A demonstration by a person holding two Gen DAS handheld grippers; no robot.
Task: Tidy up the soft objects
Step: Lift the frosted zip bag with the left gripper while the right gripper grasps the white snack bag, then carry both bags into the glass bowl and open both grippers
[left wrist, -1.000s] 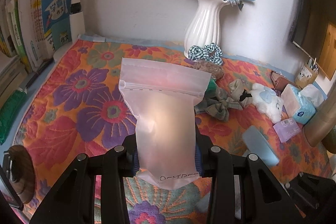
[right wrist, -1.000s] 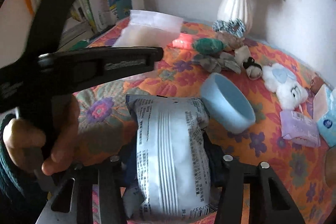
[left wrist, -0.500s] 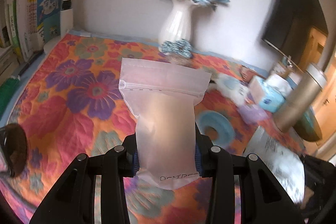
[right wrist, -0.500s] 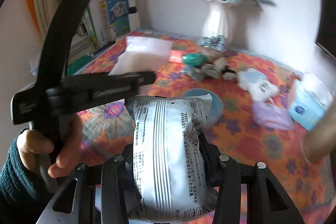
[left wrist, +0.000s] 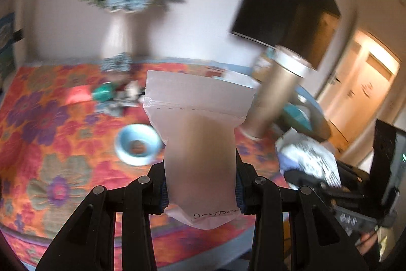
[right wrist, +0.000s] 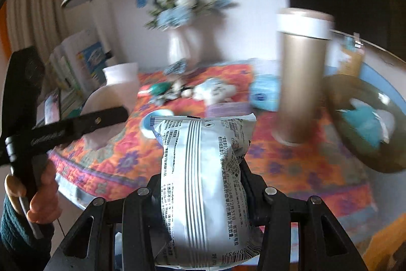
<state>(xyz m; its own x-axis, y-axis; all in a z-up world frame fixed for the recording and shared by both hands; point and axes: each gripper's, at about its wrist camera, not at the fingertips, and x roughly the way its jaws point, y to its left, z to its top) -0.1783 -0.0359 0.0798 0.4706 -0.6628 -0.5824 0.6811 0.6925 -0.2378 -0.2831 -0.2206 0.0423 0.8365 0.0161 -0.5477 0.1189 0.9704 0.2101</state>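
Observation:
My left gripper [left wrist: 200,184] is shut on a frosted zip-lock bag [left wrist: 199,133], held upright above the near edge of the floral table. My right gripper [right wrist: 203,184] is shut on a white printed soft packet [right wrist: 205,182], also raised in front of the table. The packet shows at the right of the left wrist view [left wrist: 308,159]. The zip-lock bag and left gripper show at the left of the right wrist view [right wrist: 114,90]. Soft items lie near the vase: a white plush toy [right wrist: 215,90], a green scrunchie [left wrist: 104,92] and hair bows [left wrist: 119,103].
A gold thermos [right wrist: 300,75] stands at the right of the table. A dark bowl [right wrist: 365,118] holds blue and white cloth beside it. A light blue ring-shaped dish [left wrist: 137,144], a blue tissue pack [right wrist: 264,93], a white flower vase [right wrist: 180,47] and books [right wrist: 81,60] are also there.
Both grippers have swung to the right and pulled back from the table with their loads still held. The thermos and dark bowl have come into view. The views are motion-blurred.

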